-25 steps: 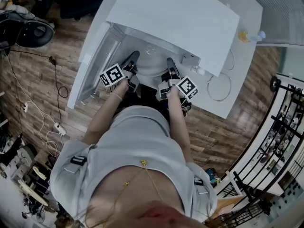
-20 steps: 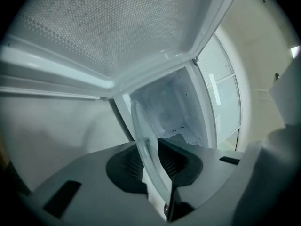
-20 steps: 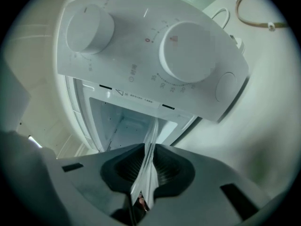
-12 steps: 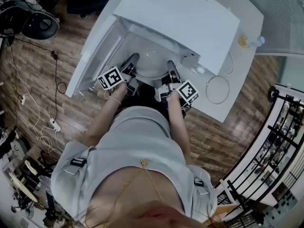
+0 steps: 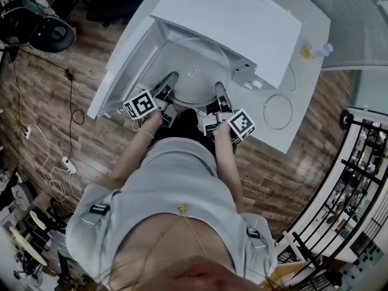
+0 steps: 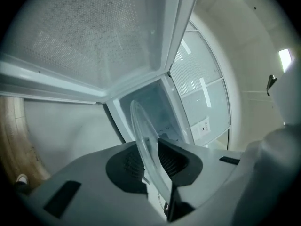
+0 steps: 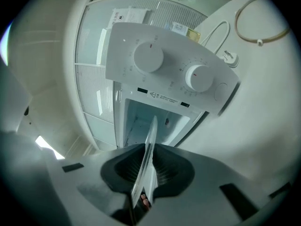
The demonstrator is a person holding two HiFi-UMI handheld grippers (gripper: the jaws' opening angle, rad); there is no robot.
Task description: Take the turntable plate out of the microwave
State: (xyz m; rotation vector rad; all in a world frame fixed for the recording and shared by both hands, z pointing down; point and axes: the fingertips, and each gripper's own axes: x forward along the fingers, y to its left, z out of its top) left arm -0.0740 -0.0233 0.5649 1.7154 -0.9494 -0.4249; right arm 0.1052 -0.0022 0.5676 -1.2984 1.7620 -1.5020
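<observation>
The microwave (image 5: 233,20) stands on a white table (image 5: 306,111) with its door (image 5: 121,59) swung open to the left. The glass plate (image 5: 194,77) is at the oven's open front, with its far part inside the cavity and its near rim at the mouth, just ahead of the person's hands.

The left gripper (image 5: 169,82) has the plate by the near-left part of its rim. In the left gripper view the jaws are narrow and the two dark pads of the left gripper (image 6: 149,161) press on the plate (image 6: 139,121) from both sides. The plate shows edge-on there, running out from the pads toward the cavity, with the door (image 6: 94,41) overhead.

The right gripper (image 5: 219,93) holds the near-right part of the rim, so the plate spans the gap between the two tools. In the right gripper view the jaws of the right gripper (image 7: 146,171) are also narrow and clamped on the thin edge of the plate (image 7: 151,133), which points into the opening below the control panel (image 7: 169,74) and its two knobs (image 7: 149,58).

A thin ring (image 5: 277,110) lies on the table at the microwave's right, and a small bottle (image 5: 315,50) stands near the table's far right edge.
</observation>
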